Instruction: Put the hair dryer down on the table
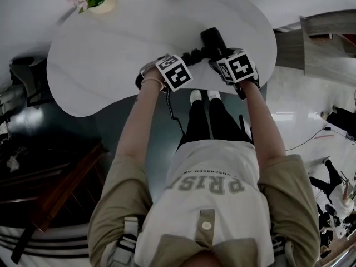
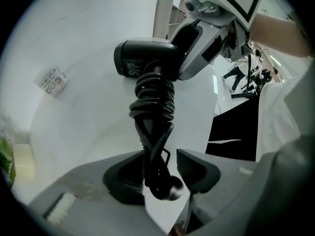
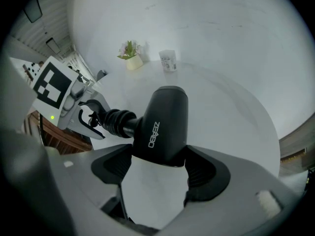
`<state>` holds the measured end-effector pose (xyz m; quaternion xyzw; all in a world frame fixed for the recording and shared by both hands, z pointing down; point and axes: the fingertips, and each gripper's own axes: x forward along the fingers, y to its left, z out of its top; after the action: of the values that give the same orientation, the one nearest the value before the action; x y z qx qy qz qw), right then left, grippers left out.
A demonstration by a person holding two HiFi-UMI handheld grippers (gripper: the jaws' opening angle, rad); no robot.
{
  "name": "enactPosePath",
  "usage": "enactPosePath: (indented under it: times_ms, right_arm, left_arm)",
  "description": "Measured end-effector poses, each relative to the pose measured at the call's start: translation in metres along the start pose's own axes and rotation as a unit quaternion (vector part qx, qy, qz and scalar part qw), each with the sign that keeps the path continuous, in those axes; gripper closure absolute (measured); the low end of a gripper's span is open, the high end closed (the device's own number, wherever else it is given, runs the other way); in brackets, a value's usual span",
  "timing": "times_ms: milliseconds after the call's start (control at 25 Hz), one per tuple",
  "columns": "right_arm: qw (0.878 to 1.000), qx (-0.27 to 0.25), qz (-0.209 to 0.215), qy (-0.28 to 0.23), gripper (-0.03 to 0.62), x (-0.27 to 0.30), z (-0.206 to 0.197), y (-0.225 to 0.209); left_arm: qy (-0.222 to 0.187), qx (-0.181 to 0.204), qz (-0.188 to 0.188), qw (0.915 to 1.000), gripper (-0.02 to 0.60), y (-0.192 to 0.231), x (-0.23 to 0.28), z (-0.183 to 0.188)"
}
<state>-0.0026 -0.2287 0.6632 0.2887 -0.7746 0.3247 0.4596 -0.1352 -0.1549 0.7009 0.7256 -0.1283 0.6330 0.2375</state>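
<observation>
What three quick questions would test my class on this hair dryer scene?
1. True or false: the fingers of the right gripper are clamped on the hair dryer.
2. What stands between the fingers of the left gripper? A) the cord-wrapped handle B) a spoon C) a book
3. Short answer: what stands beside the potted plant at the far side of the table?

Key: 1 true; 2 A; 3 a cup.
</observation>
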Motion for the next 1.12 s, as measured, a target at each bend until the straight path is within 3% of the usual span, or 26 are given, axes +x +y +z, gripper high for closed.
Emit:
enactPosePath:
  times_ms: [760,1120]
  right_arm:
    - [0.999,-0.03,-0.037,0.017,0.246,0.001,0.003,-0.001]
    - [0.998,-0.02,-0.019,-0.055,0.215,-0.013,0.019,-0.004]
  left_arm:
    - [-0.011,-0.022,0.006,0.9997,0.38,0.001,0.001,-0.007]
    - [-0.017,-0.036,0.004,0.9992,0.362,-0.001,-0.003,-0.013]
